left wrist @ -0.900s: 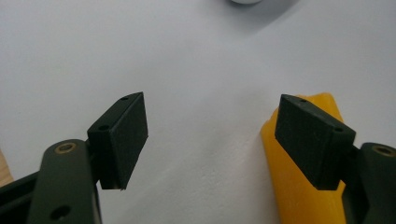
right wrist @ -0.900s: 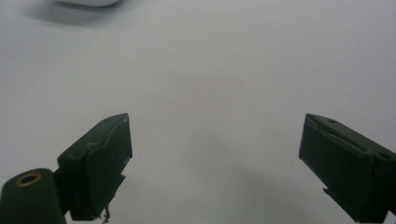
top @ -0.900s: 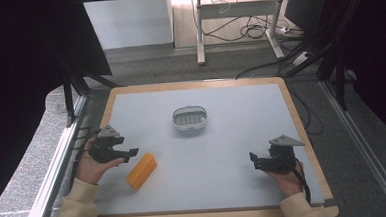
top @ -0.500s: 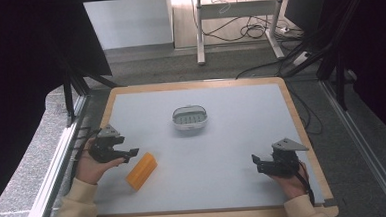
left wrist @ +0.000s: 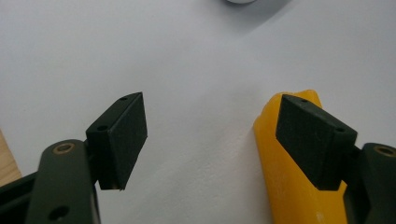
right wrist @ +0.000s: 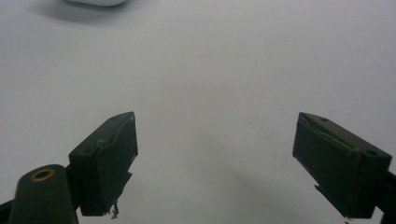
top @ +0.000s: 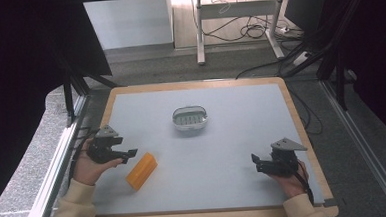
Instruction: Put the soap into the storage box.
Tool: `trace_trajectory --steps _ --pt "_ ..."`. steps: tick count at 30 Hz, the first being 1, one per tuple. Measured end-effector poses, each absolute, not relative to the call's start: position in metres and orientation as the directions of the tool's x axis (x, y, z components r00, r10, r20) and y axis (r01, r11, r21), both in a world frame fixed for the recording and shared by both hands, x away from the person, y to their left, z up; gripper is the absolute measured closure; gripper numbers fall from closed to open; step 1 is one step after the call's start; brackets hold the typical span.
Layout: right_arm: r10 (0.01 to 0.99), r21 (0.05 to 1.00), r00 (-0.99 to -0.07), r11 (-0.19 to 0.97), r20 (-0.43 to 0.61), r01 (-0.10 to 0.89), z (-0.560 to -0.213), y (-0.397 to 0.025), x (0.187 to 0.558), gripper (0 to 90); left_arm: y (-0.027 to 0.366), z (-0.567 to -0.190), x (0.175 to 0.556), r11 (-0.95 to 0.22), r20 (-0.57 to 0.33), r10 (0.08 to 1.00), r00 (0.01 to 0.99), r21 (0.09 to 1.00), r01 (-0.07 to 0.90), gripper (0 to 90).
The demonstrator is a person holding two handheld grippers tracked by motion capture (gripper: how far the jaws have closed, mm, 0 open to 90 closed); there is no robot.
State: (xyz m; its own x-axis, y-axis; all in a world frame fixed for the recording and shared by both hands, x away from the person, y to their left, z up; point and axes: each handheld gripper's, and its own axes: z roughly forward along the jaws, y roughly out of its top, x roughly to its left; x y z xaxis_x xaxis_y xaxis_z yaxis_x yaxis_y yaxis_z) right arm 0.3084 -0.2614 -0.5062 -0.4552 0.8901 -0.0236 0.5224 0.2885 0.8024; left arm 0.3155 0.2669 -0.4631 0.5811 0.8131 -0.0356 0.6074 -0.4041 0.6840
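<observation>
From the high view, a grey-topped table (top: 232,136) with a wooden rim sits in the middle of the frame. The left gripper (top: 126,154) is at the lower left, held in the person's left hand (top: 86,166), with its jaws spread apart and holding nothing. Just to the right of it lies an orange block (top: 141,171), tilted on the diagonal. In the left gripper view the jaws stand wide, and the orange block (left wrist: 289,186) runs up the lower right of the frame, partly behind the right-hand jaw; whether it touches that jaw I cannot tell. A small oval dish (top: 189,119) sits above the centre of the table, well apart from both grippers. The right gripper (top: 258,162) is at the lower right, over bare table, and in the right gripper view its jaws gape wide with only grey surface between them.
</observation>
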Motion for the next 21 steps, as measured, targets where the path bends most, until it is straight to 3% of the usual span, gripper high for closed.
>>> trace_trajectory --steps 21 --pt "0.875 0.814 -0.484 0.299 -0.026 0.498 -0.505 -0.255 0.307 16.8 0.265 -0.448 0.303 -0.428 -0.054 0.803 0.594 0.642 0.636 24.1"
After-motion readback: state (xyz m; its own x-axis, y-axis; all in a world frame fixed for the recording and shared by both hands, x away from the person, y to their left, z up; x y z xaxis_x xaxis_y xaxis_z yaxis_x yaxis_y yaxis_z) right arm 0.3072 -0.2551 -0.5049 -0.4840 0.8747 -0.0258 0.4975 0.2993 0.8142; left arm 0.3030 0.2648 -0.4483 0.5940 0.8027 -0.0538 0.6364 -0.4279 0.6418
